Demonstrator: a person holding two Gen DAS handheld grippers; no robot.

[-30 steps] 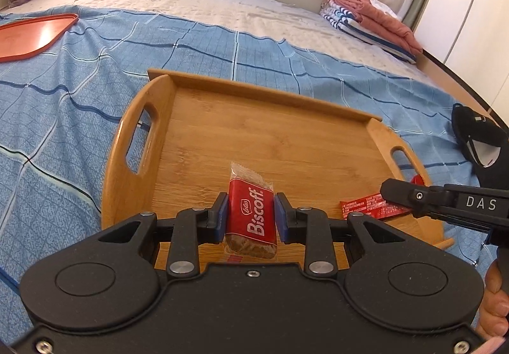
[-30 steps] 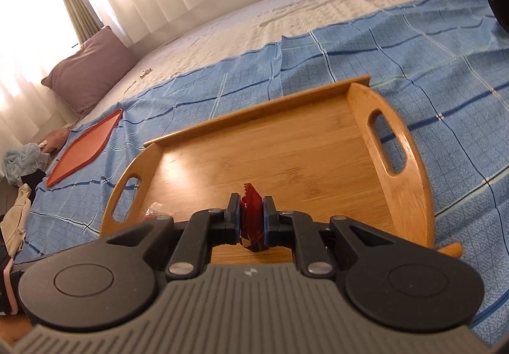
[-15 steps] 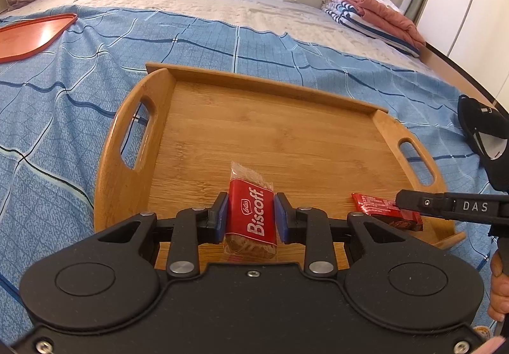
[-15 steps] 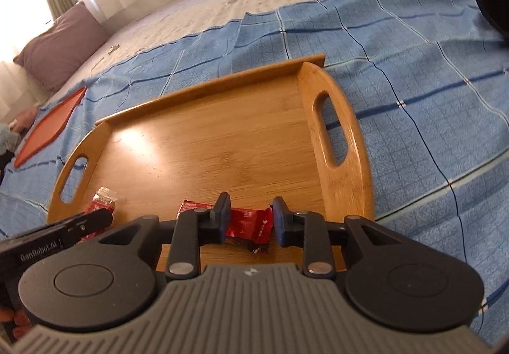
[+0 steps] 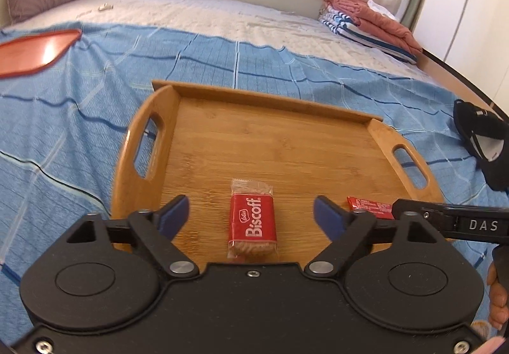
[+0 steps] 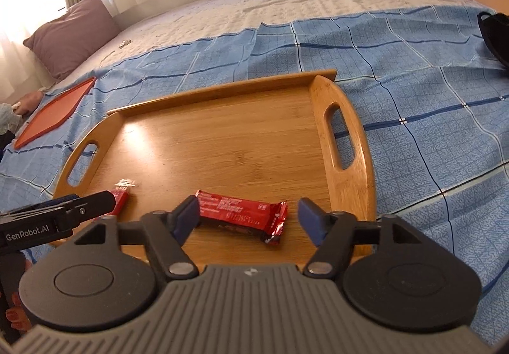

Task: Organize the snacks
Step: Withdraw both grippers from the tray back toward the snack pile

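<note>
A red Biscoff biscuit pack (image 5: 252, 222) lies flat on the wooden tray (image 5: 280, 144) near its front edge. My left gripper (image 5: 251, 215) is open, with the pack lying free between its blue pads. A red snack bar (image 6: 243, 214) lies flat on the tray (image 6: 222, 144) near the front right. My right gripper (image 6: 249, 220) is open around it and does not touch it. The bar also shows in the left wrist view (image 5: 369, 207), partly behind the right gripper. The Biscoff pack shows in the right wrist view (image 6: 122, 196), partly behind the left gripper.
The tray sits on a blue checked bedspread (image 5: 63, 118). An orange tray (image 5: 35, 51) lies far left. Folded towels (image 5: 369, 24) are stacked at the back right. A black bag (image 5: 483, 144) lies right of the tray. A purple pillow (image 6: 73, 35) is at the back left.
Both grippers have opened. The Biscoff pack and the red bar, held a second ago, now lie on the tray. The bar turned from upright to flat.
</note>
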